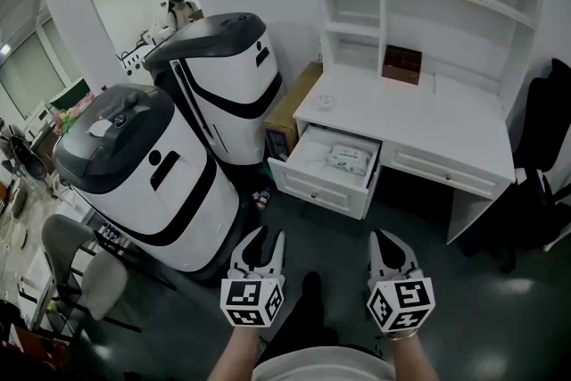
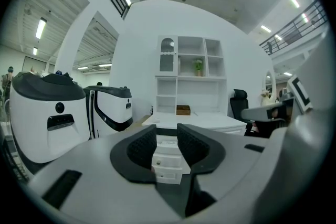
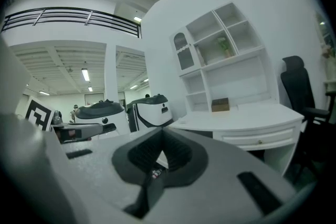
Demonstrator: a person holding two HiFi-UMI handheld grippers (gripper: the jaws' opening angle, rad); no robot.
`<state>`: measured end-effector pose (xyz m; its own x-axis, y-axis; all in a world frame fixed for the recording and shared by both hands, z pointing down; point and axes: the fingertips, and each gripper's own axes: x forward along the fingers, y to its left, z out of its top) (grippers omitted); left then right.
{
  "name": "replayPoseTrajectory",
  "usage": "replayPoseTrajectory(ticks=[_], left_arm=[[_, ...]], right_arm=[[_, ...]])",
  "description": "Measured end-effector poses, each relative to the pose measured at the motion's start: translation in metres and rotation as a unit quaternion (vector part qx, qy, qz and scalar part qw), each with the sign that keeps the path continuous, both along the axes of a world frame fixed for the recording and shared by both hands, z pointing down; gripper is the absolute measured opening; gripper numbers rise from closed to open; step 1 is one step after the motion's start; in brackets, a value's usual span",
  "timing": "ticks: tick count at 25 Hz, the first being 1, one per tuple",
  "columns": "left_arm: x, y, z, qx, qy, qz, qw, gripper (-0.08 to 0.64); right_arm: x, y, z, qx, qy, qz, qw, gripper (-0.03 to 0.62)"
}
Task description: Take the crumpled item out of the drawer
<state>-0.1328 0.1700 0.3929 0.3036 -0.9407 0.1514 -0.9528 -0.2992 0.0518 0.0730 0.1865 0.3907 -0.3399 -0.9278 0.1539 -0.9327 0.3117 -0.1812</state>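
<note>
Drawer (image 1: 319, 192) stands open with the crumpled item (image 1: 348, 158) lying inside, untouched, so the whole retrieval is left. Left gripper (image 1: 263, 240), jaws partly apart and empty, and right gripper (image 1: 390, 240), seemingly pinched together, hover well short.

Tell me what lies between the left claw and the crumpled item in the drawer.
From the left claw, bare dark floor, then the drawer's white front, with the crumpled item behind it; head view shows this.
</note>
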Motion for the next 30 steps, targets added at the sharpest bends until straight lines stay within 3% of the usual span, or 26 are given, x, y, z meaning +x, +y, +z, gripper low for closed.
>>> replayPoseTrajectory(ticks=[30], left_arm=[[-0.026,-0.256,0.016,-0.029,0.005,0.035,0.9990,0.184]], right_arm=[[-0.025,-0.235,0.016,-0.046,0.017,0.034,0.998,0.002]])
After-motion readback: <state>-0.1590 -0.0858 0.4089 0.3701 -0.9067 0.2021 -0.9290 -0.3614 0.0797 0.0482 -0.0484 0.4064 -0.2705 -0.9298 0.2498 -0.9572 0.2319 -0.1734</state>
